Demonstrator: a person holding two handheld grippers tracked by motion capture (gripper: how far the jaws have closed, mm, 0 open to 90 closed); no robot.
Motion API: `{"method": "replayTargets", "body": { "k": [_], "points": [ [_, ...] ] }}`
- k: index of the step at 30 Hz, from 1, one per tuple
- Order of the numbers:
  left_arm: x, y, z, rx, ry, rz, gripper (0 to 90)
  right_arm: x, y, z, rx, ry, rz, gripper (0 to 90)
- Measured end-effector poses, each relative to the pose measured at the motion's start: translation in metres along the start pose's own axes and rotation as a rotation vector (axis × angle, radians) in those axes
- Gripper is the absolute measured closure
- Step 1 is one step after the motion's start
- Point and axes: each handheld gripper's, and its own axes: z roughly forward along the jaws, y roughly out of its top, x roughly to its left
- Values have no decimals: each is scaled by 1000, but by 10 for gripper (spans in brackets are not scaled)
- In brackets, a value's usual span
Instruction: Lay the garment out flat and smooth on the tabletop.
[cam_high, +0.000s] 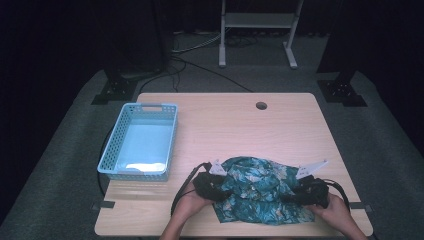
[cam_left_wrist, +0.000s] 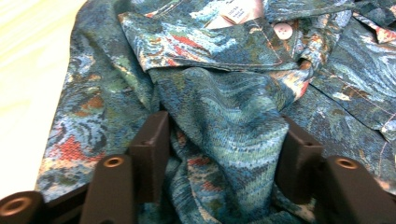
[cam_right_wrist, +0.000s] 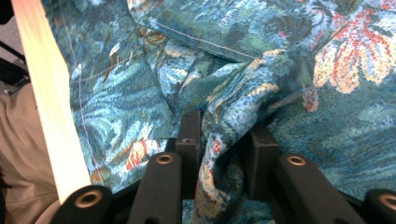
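A crumpled floral shirt (cam_high: 257, 190) is seen at the lower centre of the high view, on the near part of the table (cam_high: 240, 125), well apart from the blue basket (cam_high: 141, 141) at left. The left gripper (cam_left_wrist: 224, 140) is spread wide around a loose fold, whether gripped cannot be told, while the right gripper (cam_right_wrist: 223, 140) is clenched on a bunched ridge. The cloth is judged soft, light and limp, best taken at seams or collar; its label (cam_left_wrist: 236, 10) is too blurred to be read.
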Motion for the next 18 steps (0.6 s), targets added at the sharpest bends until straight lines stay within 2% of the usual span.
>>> {"method": "replayTargets", "body": {
  "k": [4,7,11,14,18],
  "points": [
    [-3,-6,-6,10,-21,13,559,7,-3,1,-7,24,-8,744],
    [-7,-9,-9,21,-21,30,586,13,-5,3,-5,33,-20,752],
    [-15,-13,-17,28,-14,77,714,27,-7,5,15,54,-53,761],
    [-19,-12,-20,30,-9,94,750,34,-6,5,35,48,-73,764],
    [-21,-9,-27,23,-5,103,767,38,-3,-1,13,65,-73,779]
  ]
}}
